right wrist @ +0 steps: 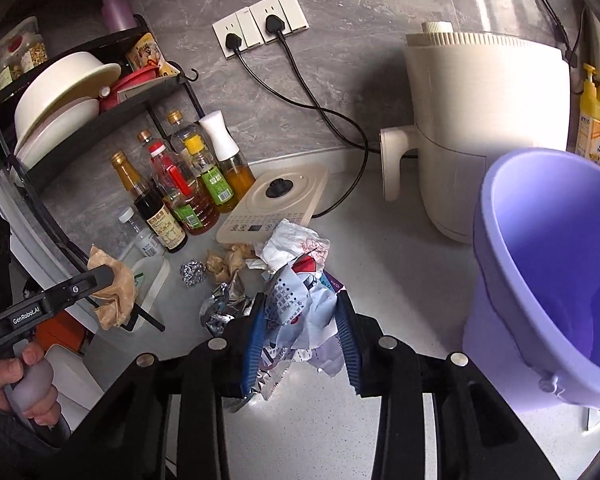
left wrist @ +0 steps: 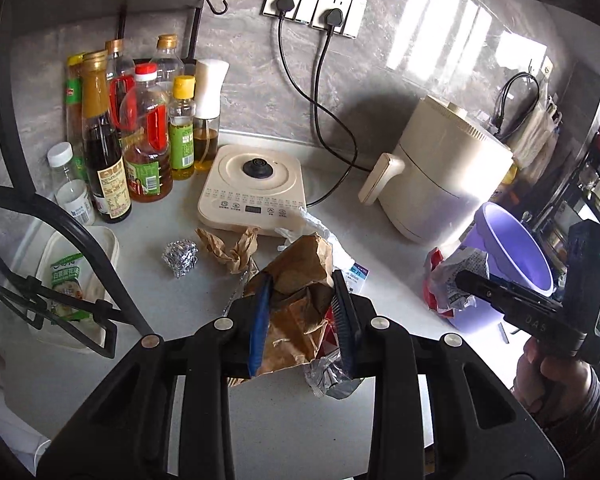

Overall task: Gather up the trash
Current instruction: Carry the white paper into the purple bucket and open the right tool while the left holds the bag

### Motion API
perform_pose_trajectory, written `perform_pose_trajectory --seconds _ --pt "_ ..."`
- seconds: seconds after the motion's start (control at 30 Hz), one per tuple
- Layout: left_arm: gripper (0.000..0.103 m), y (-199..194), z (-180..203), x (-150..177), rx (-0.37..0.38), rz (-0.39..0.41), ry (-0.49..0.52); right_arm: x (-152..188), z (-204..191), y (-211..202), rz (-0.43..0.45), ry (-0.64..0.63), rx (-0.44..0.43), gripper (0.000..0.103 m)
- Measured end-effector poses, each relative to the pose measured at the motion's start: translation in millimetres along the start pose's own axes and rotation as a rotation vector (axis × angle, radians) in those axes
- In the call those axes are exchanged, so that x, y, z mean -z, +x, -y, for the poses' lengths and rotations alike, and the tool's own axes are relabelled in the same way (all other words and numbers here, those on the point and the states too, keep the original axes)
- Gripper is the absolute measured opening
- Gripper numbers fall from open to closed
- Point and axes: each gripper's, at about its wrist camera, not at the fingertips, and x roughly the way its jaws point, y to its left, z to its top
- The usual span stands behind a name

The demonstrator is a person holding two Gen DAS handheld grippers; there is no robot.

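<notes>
My left gripper (left wrist: pixel 302 284) is shut on a crumpled brown paper bag (left wrist: pixel 300 258), with a red and silver wrapper (left wrist: pixel 328 372) caught under it, lifted off the counter. My right gripper (right wrist: pixel 300 300) is shut on a crumpled printed wrapper (right wrist: pixel 300 316), held up just left of the purple bucket (right wrist: pixel 540 264). The left wrist view shows the bucket (left wrist: pixel 512 248) at the right. Still lying on the counter are a foil ball (right wrist: pixel 194 272), a brown paper scrap (right wrist: pixel 224 264), a white crumpled paper (right wrist: pixel 296 244) and a silver wrapper (right wrist: pixel 220 308).
A cream induction cooker (left wrist: pixel 256 188) and an air fryer (left wrist: pixel 440 184) stand against the wall, their cables running to the sockets. Several sauce bottles (left wrist: pixel 140 140) crowd the left under a black rack. A white lidded container (left wrist: pixel 72 280) sits at the front left.
</notes>
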Motion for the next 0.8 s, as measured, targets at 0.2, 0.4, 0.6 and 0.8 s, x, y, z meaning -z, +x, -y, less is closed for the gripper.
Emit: perform_pose_trajectory --seconds 0.2,0.4,0.6,0.8 --pt "0.029 -15.9 7.8 -8.0 -0.027 0.044 0.005 -26.9 -4.3 -27.7 0.098 -0.039 -0.008 0.035" --pt "0.030 -22.0 18.3 -17.5 -0.024 0.073 0.018 -55.0 18.5 -55.6 0.180 -0.027 0.058 0.036" --pt "0.030 -20.5 23.6 -22.2 -0.015 0.075 0.035 -69.4 63.2 -74.5 0.240 0.069 0.195 0.036" --pt "0.030 -13.5 27.6 -28.2 0.004 0.070 0.047 -69.9 96.6 -84.6 0.249 0.119 0.291 0.036"
